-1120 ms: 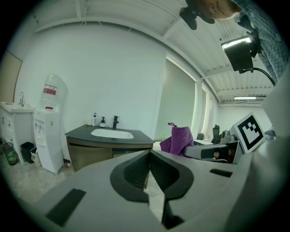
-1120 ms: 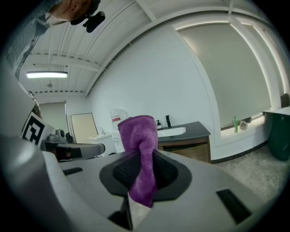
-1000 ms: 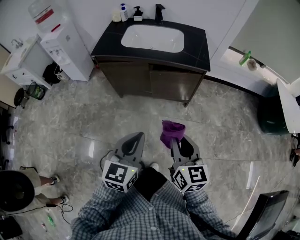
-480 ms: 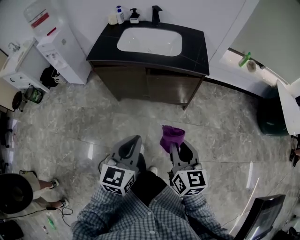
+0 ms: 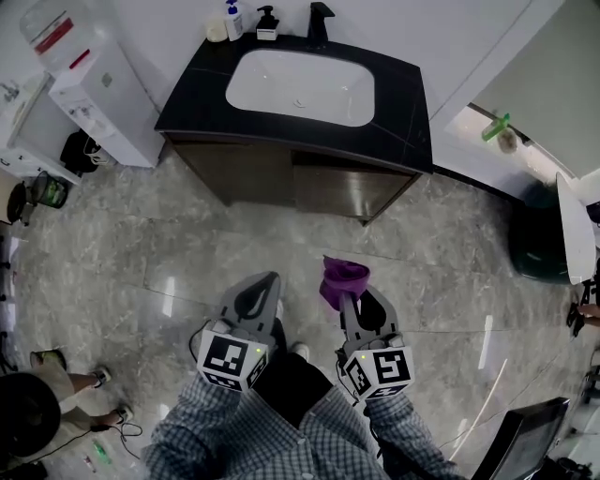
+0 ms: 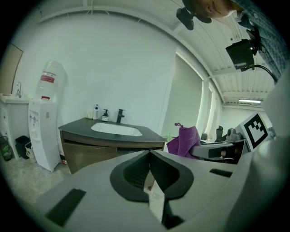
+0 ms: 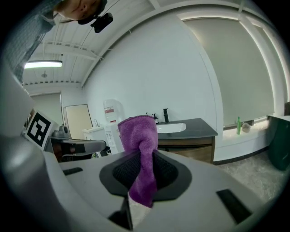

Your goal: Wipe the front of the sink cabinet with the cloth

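Observation:
The dark sink cabinet (image 5: pixel 309 183) with a black top and white basin (image 5: pixel 300 86) stands at the top of the head view, its brown doors facing me. My right gripper (image 5: pixel 345 286) is shut on a bunched purple cloth (image 5: pixel 341 278), which sticks up between the jaws (image 7: pixel 139 145). My left gripper (image 5: pixel 258 292) is shut and holds nothing; its jaws meet in the left gripper view (image 6: pixel 149 172). Both grippers hover over the marble floor, well short of the cabinet (image 6: pixel 108 152).
A white water dispenser (image 5: pixel 89 89) stands left of the cabinet. Soap bottles (image 5: pixel 246 21) and a black tap (image 5: pixel 319 19) sit on the counter's back edge. A dark bin (image 5: pixel 539 239) is at the right. A person's leg (image 5: pixel 56 380) shows at lower left.
The cabinet has grown larger and drawn nearer in the head view, as I step toward it. Both grippers keep their pose, cloth still held.

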